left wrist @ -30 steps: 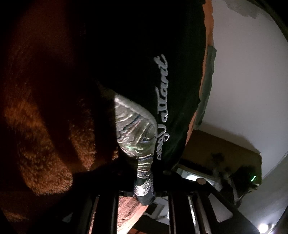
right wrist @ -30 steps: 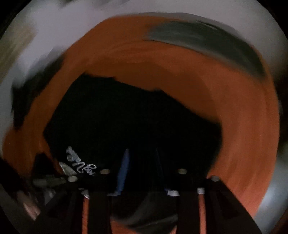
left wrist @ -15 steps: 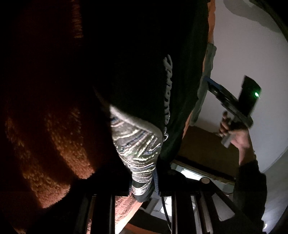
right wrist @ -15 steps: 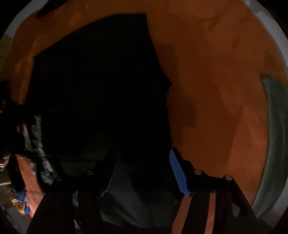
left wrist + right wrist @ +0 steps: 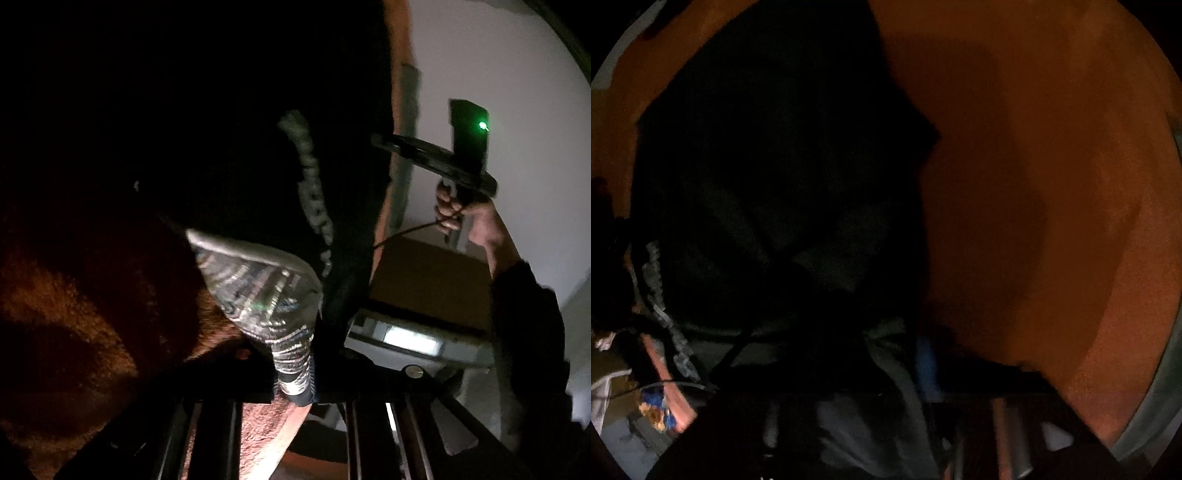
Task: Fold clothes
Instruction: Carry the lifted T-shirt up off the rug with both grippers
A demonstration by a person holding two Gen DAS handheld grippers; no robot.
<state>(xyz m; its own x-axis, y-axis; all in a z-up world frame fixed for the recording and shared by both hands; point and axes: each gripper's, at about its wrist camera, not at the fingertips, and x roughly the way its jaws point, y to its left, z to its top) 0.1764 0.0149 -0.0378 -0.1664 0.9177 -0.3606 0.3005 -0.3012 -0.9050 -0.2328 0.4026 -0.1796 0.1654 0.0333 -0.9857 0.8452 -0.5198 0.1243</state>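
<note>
Across an orange blanket (image 5: 1052, 184) a black garment (image 5: 783, 166) is spread, partly flat, with one straight edge and a corner seen in the right wrist view. A silvery patterned patch (image 5: 258, 291) and pale lettering (image 5: 314, 206) are carried on the cloth, and much of it is lost in shadow. How far the folding has gone cannot be settled: the flat lie would suit a piece laid out for folding as well as one already doubled over. Cloth is seen pinched in the left gripper (image 5: 293, 387), whose fingers are closed on the patterned part at the garment's edge. The right gripper (image 5: 871, 373) is set low over the near edge of the garment; a blue pad (image 5: 927, 369) is glimpsed, but whether cloth is clamped there cannot be told.
</note>
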